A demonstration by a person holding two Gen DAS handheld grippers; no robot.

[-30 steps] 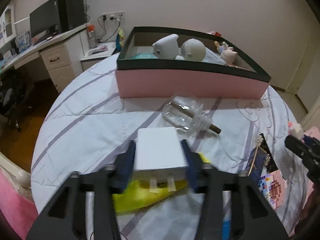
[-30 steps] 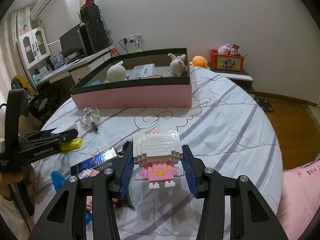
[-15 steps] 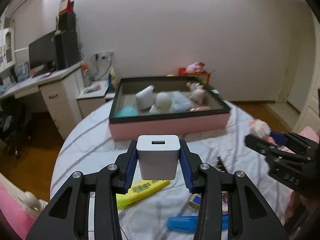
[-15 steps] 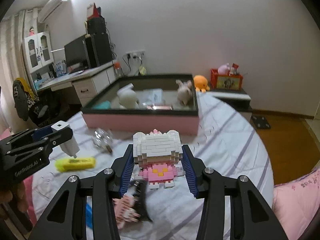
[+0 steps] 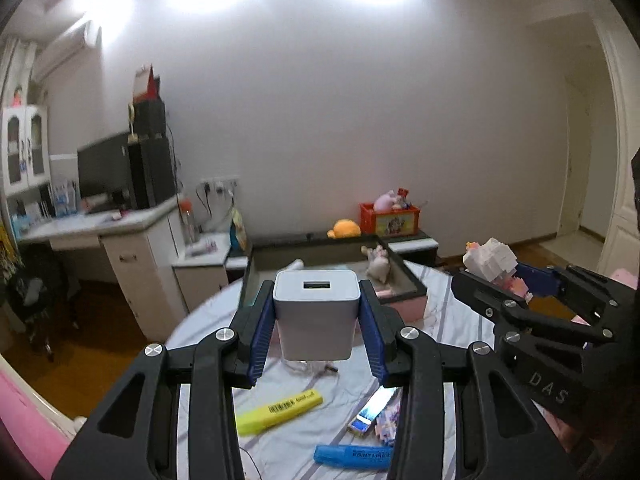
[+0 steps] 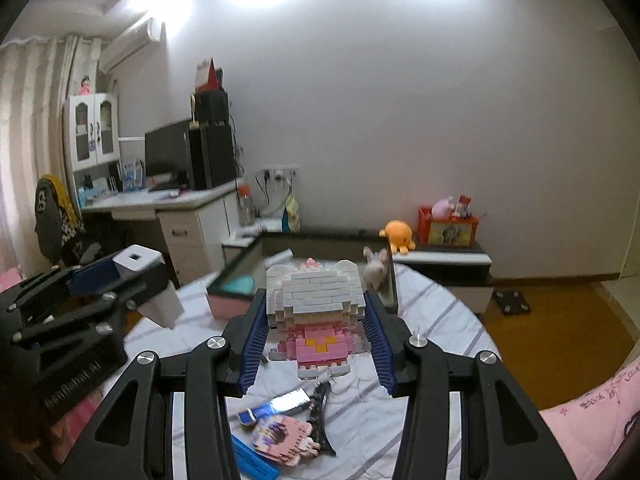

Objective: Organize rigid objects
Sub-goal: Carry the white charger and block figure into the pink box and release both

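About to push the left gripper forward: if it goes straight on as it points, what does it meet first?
Probably the pink box: the left gripper, shut on the charger, points slightly down at its open top. Depth is unclear, so it may pass over the near rim.

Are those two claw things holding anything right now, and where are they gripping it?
Yes. The left gripper clamps a white USB charger by its two flat sides; the right gripper clamps a brick-built toy figure by its sides.

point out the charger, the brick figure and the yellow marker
charger (image 5: pixel 315 322), left wrist view, front face
brick figure (image 6: pixel 315 304), right wrist view, white brick head
yellow marker (image 5: pixel 278 411), left wrist view, middle of barrel
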